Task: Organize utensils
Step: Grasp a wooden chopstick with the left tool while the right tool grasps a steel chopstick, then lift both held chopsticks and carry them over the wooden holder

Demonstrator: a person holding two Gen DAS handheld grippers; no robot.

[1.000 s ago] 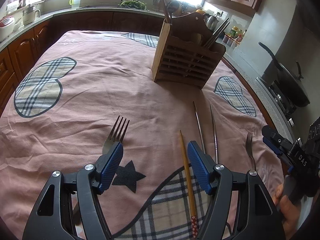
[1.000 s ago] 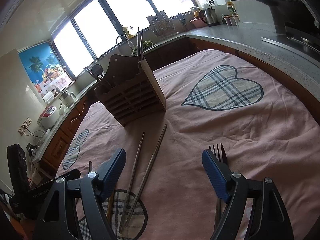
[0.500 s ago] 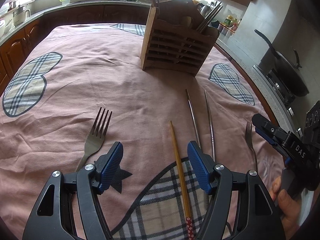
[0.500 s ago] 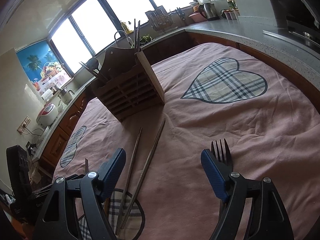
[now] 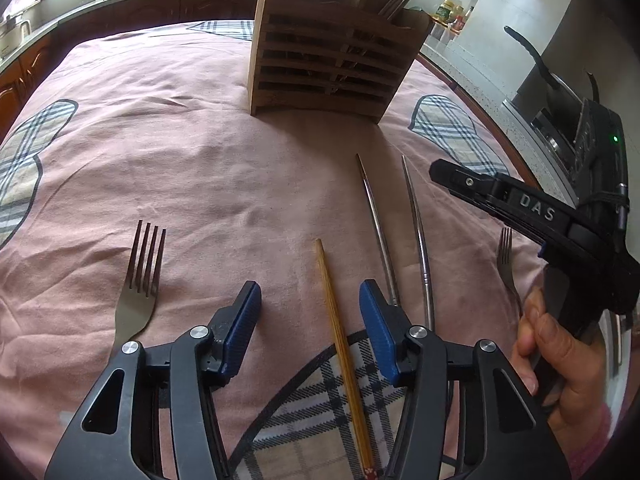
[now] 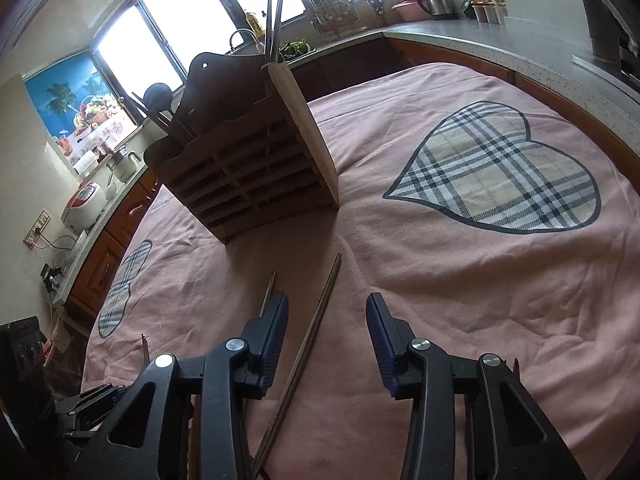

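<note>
My left gripper (image 5: 306, 300) is open above a wooden chopstick (image 5: 340, 328) that lies between its fingers on the pink cloth. A fork (image 5: 138, 292) lies to its left. Two metal chopsticks (image 5: 416, 232) lie to its right, and a second fork (image 5: 506, 260) lies beyond them under my right gripper's body (image 5: 532, 212). My right gripper (image 6: 327, 316) is open, with one metal chopstick (image 6: 316, 320) between its fingers and the other (image 6: 267, 292) by its left finger. The wooden utensil holder (image 5: 328, 60) stands at the back, also seen in the right wrist view (image 6: 248, 168), with chopsticks in it.
The table is covered by a pink cloth (image 5: 180, 152) with plaid heart patches (image 6: 500, 176). Kitchen counters ring the table. A pan (image 5: 560, 80) sits on the stove at the right. A kettle (image 6: 434, 0) and jars stand on the far counter.
Both grippers have moved forward toward the holder and narrowed somewhat. The left has shifted right, the chopstick now between its fingers. The right has shifted left off the fork to straddle a metal chopstick.
</note>
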